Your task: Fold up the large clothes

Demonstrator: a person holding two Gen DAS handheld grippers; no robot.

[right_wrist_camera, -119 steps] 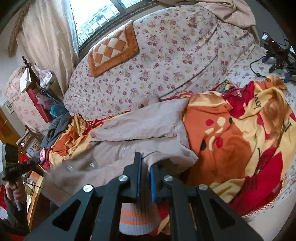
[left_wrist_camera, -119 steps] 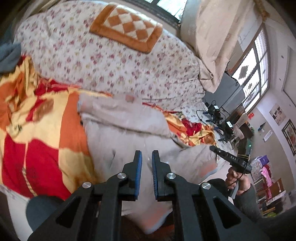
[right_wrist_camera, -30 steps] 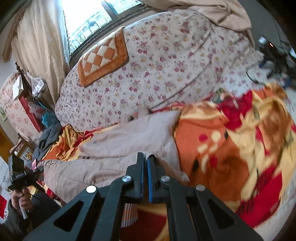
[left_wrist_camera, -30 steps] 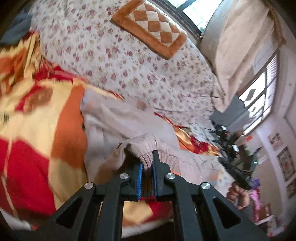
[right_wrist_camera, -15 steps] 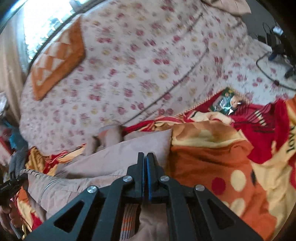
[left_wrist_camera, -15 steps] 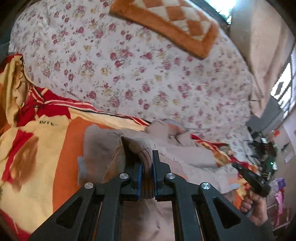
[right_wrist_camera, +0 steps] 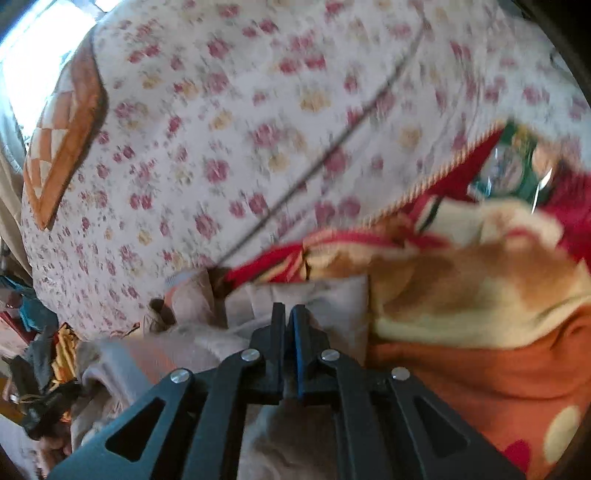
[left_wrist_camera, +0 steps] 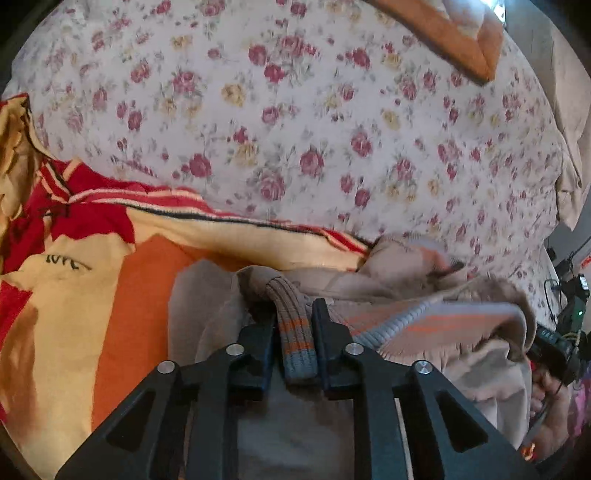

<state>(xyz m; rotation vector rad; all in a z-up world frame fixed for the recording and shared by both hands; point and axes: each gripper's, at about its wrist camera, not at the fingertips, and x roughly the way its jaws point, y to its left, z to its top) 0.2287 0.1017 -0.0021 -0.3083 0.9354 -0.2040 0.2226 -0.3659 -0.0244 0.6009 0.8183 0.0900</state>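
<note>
I hold the jacket's [left_wrist_camera: 369,288] striped hem [left_wrist_camera: 297,339] in the left tongs [left_wrist_camera: 294,325], now loosening. The right tongs [right_wrist_camera: 287,325], also loosening, pinch its other corner; the hem runs left-right, folded to the far collar.

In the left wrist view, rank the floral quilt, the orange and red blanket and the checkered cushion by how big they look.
1. floral quilt
2. orange and red blanket
3. checkered cushion, mostly cut off by the frame, so unsure.

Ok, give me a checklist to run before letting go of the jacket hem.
1. Ribbed hem between left gripper jaws, now opening: ok.
2. Cloth between right gripper jaws, also opening: cannot tell.
3. Hem carried over the beige jacket body: ok.
4. Fold lying flat: not ok, bunched.
5. Jacket resting on the orange blanket: ok.
</note>
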